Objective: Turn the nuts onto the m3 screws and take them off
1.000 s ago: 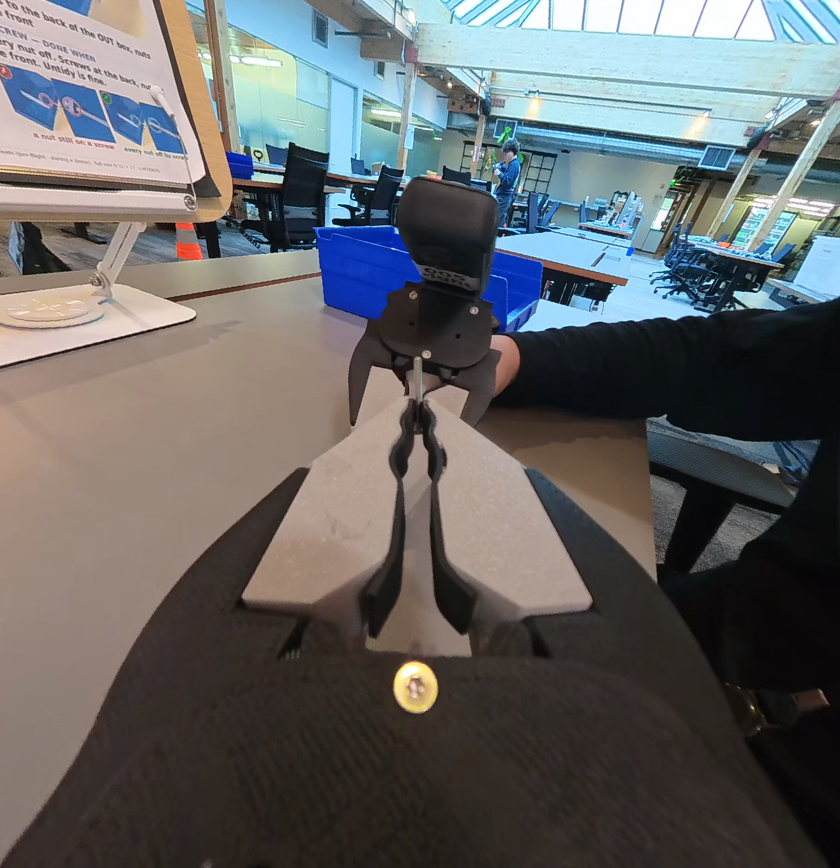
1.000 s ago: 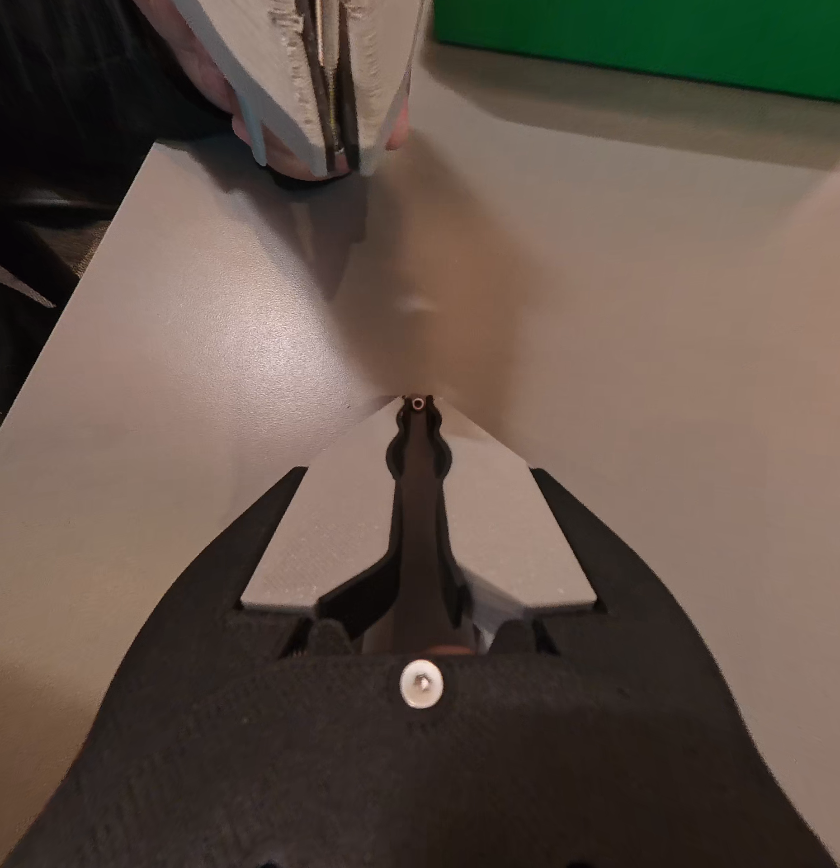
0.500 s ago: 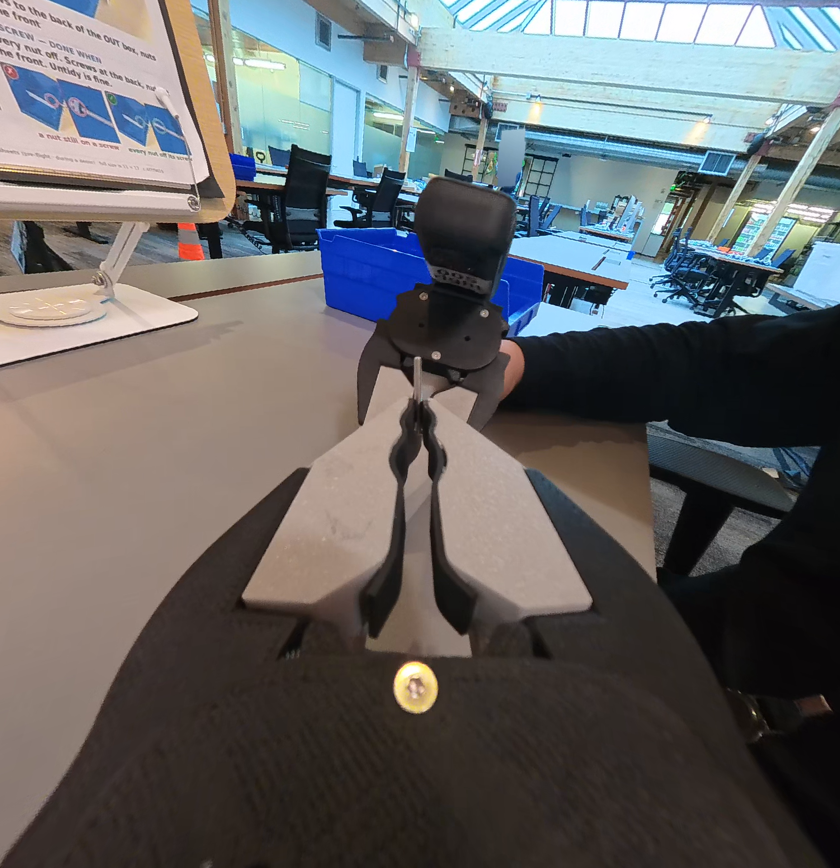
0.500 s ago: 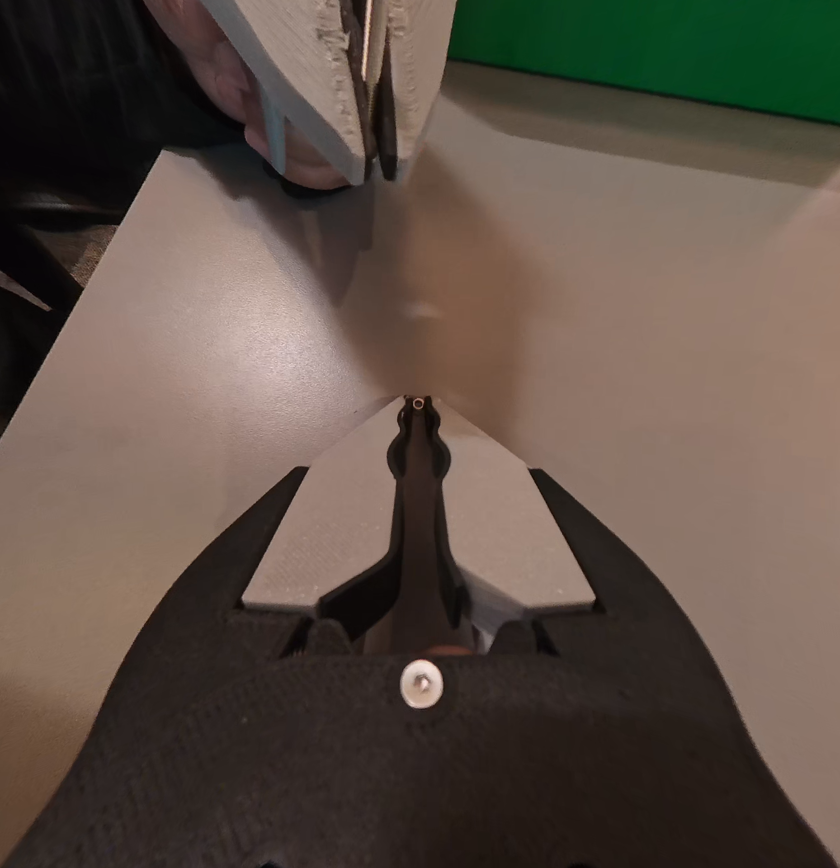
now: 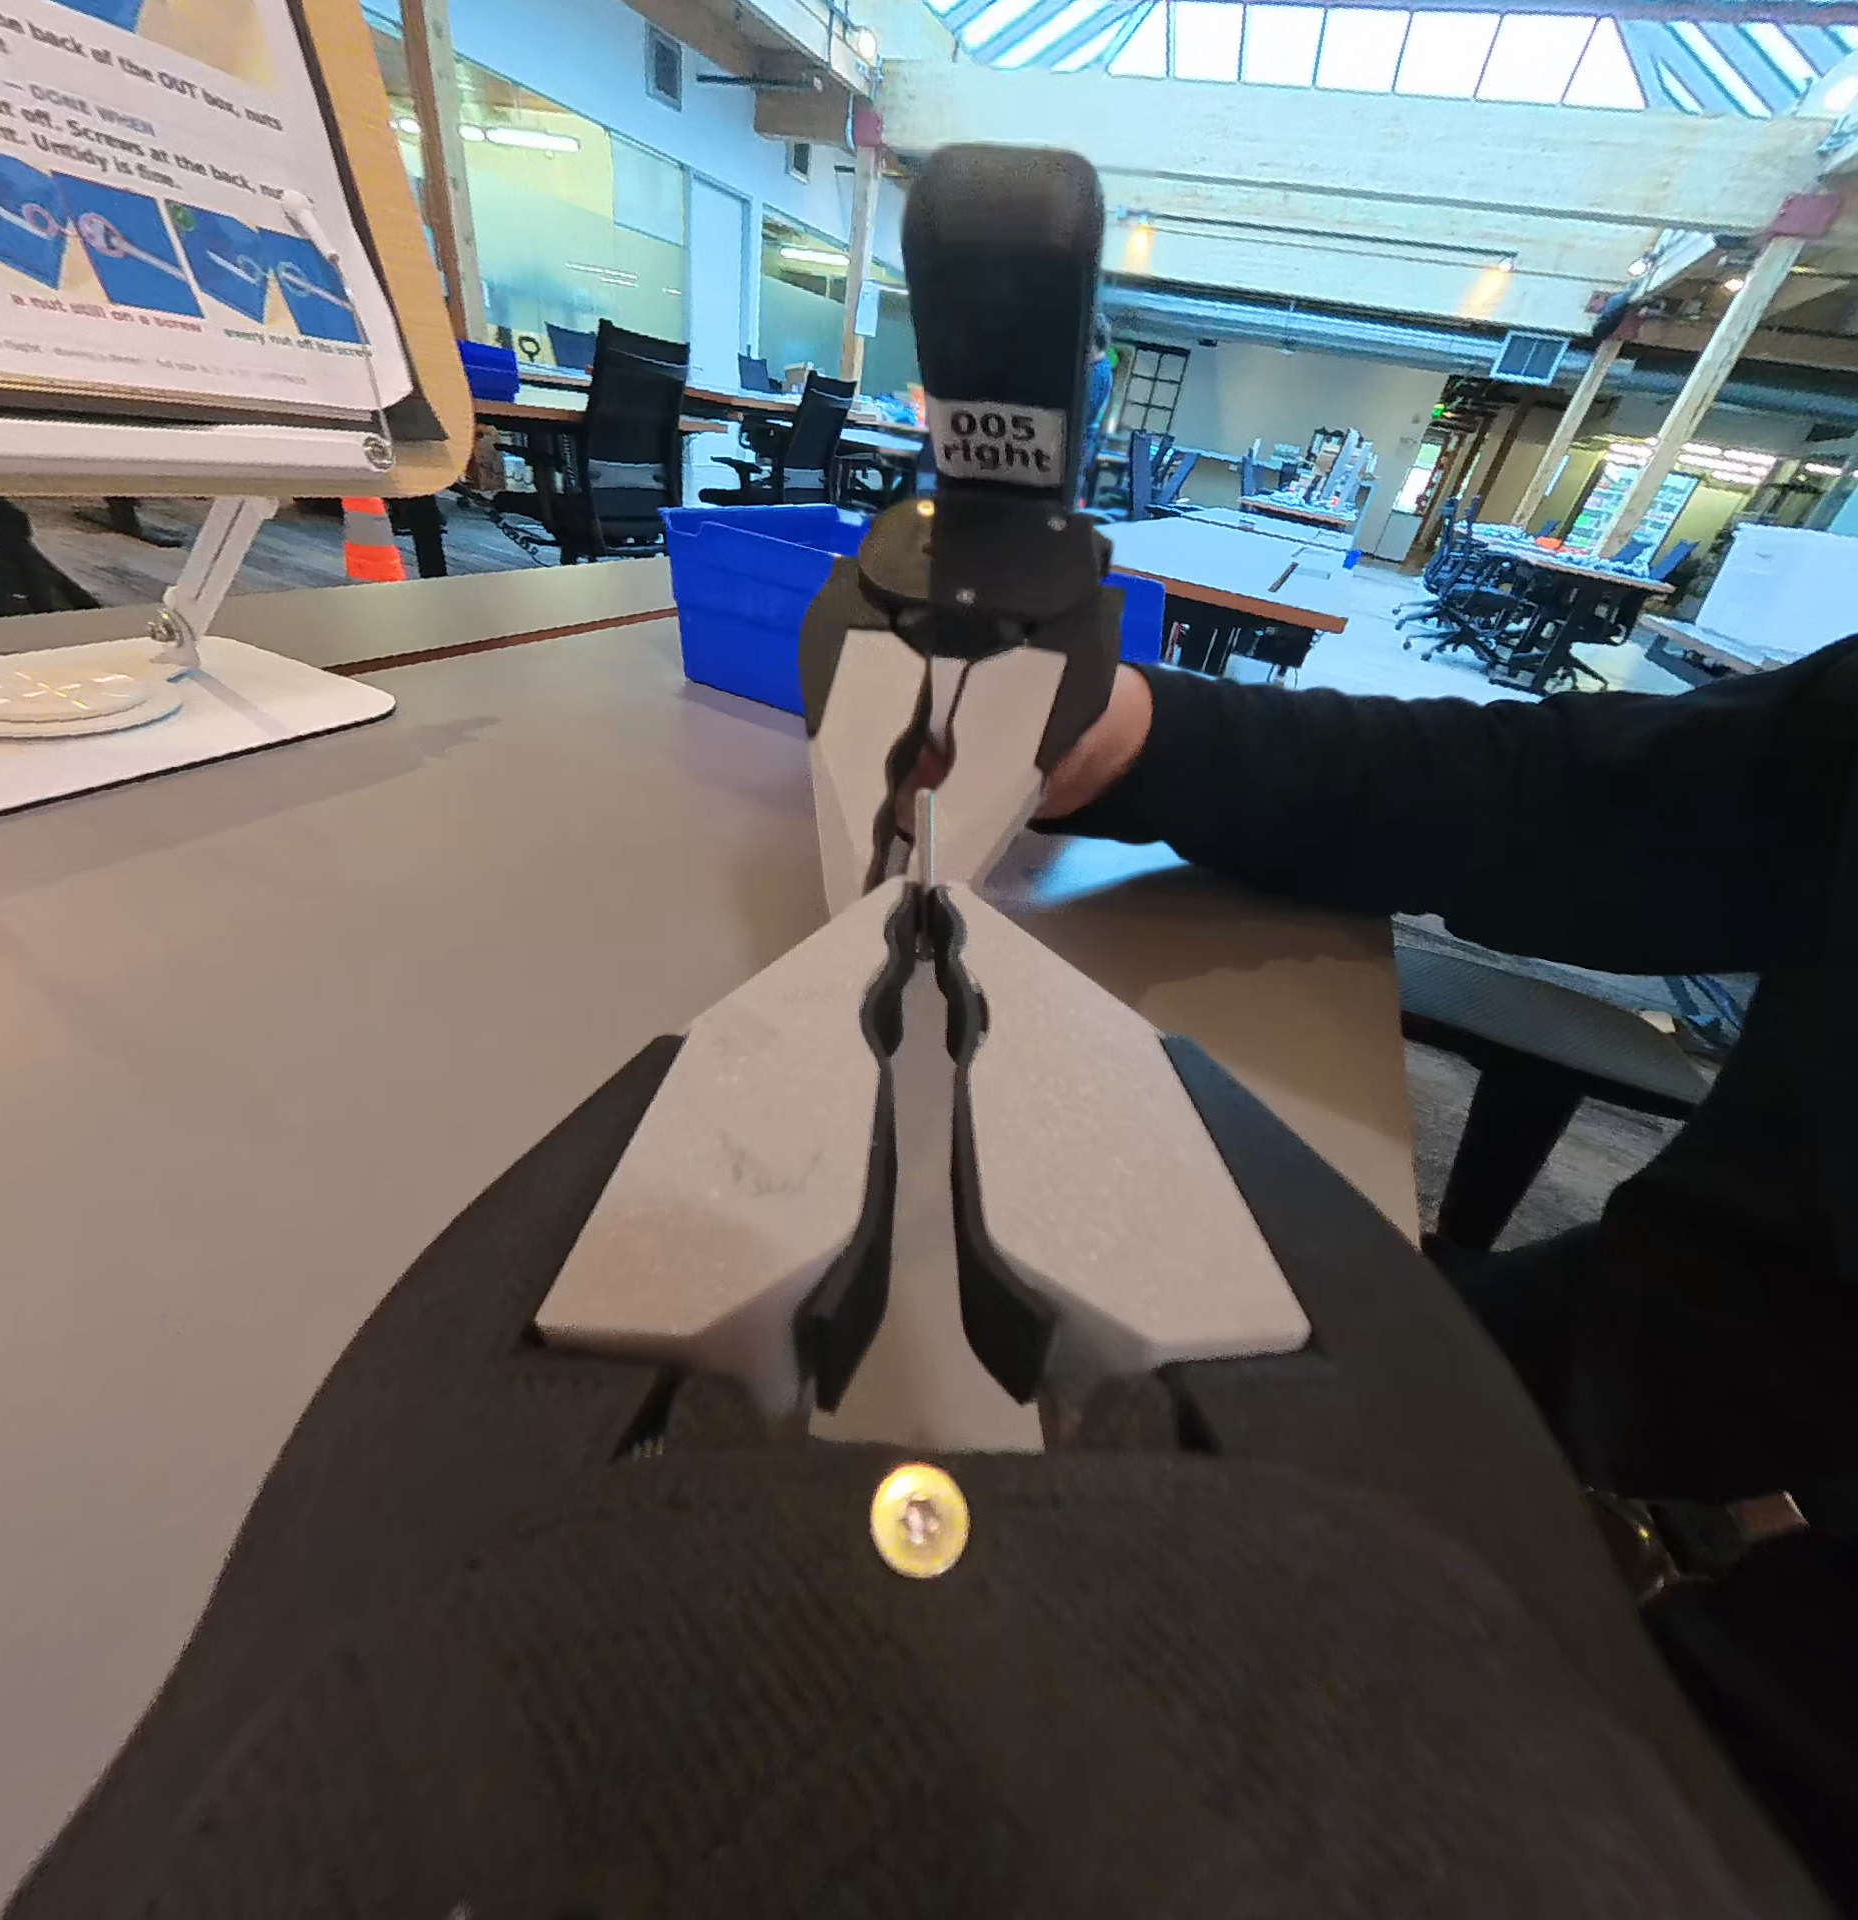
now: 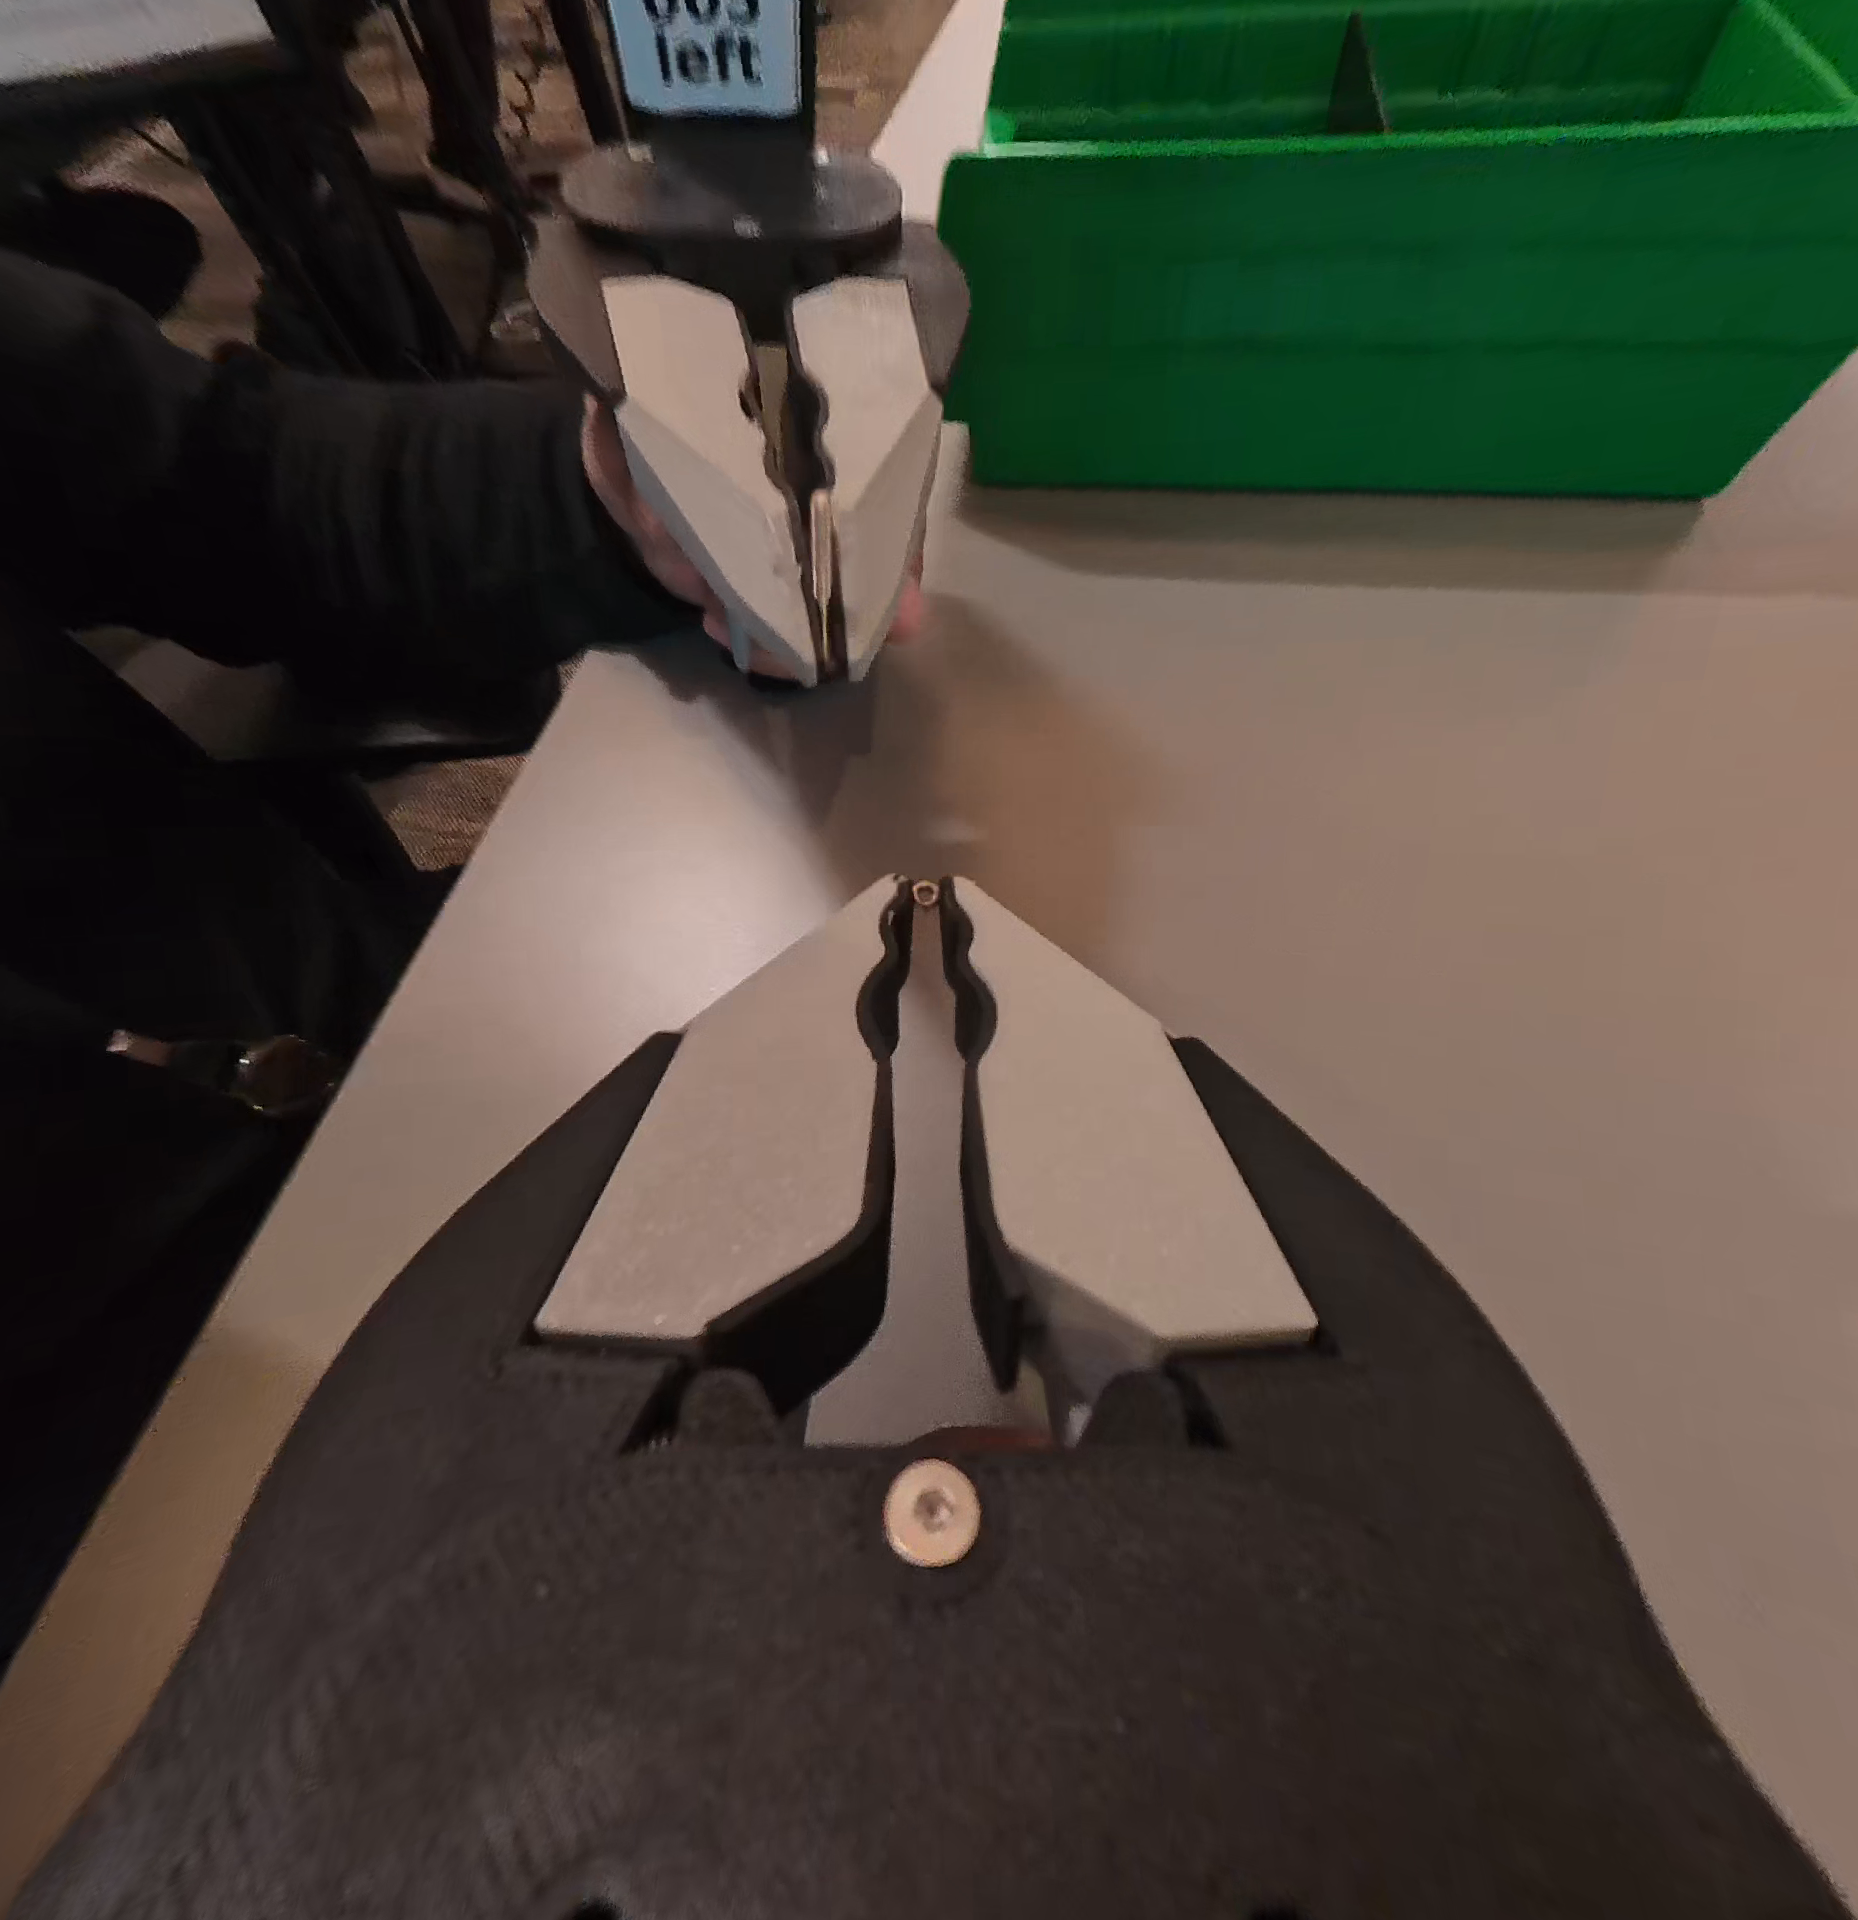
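Observation:
My left gripper (image 5: 923,902) is shut on a thin silver M3 screw (image 5: 925,836) whose shaft sticks out past the fingertips. My right gripper (image 6: 926,894) is shut on a small brass-coloured nut (image 6: 926,891) pinched at its fingertips. The two grippers face each other above the grey table (image 6: 1372,831), tips apart. The right gripper also shows in the left wrist view (image 5: 904,862), tilted down just beyond the screw's end. The left gripper shows in the right wrist view (image 6: 826,665) with the screw (image 6: 821,561) between its fingers.
A green divided bin (image 6: 1372,312) stands on the table at the far right of the right wrist view. A blue bin (image 5: 748,603) stands behind the right gripper. An instruction sheet on a white stand (image 5: 166,675) is at the left. A person's dark sleeves (image 5: 1476,790) hold both grippers. About 4 cm separates my left fingertips from my right.
The right gripper has tipped forward and come closer to the left one, so the green bin and the whole left gripper now show. Both grippers stay shut on the screw and the nut.

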